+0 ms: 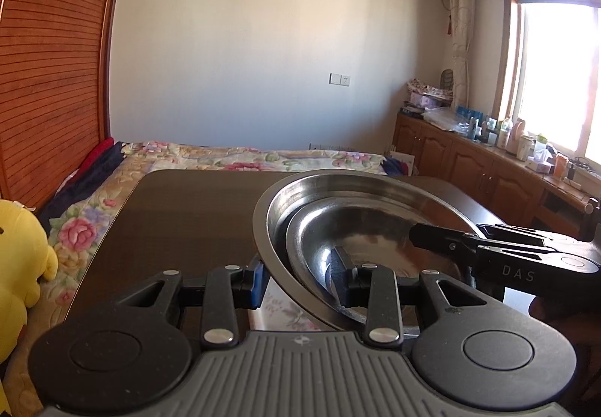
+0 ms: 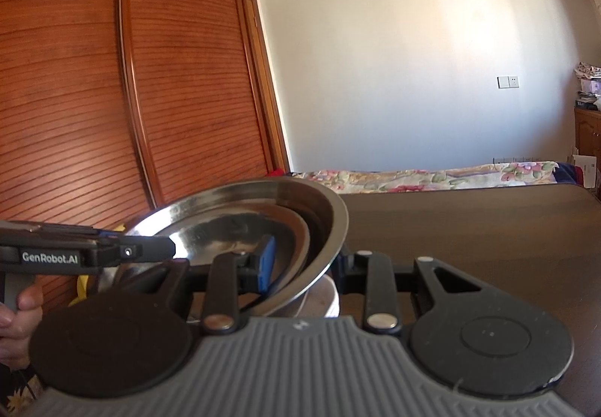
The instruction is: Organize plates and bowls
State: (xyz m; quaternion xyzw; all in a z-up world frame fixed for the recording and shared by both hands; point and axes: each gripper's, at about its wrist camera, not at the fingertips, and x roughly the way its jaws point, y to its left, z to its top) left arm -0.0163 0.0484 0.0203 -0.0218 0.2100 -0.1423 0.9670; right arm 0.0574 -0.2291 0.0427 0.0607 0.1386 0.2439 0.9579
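A large steel bowl with a smaller steel plate nested inside is held tilted above the dark table. My left gripper straddles the near-left rim, one finger outside, one inside, shut on it. My right gripper straddles the opposite rim of the same bowl, with its blue pad inside on the plate, shut on it. Each gripper shows in the other's view: the right one and the left one.
A white bowl stands under the steel bowl on the table. A bed with a floral cover lies behind the table. A yellow plush toy sits at the left. Wooden cabinets run along the window side.
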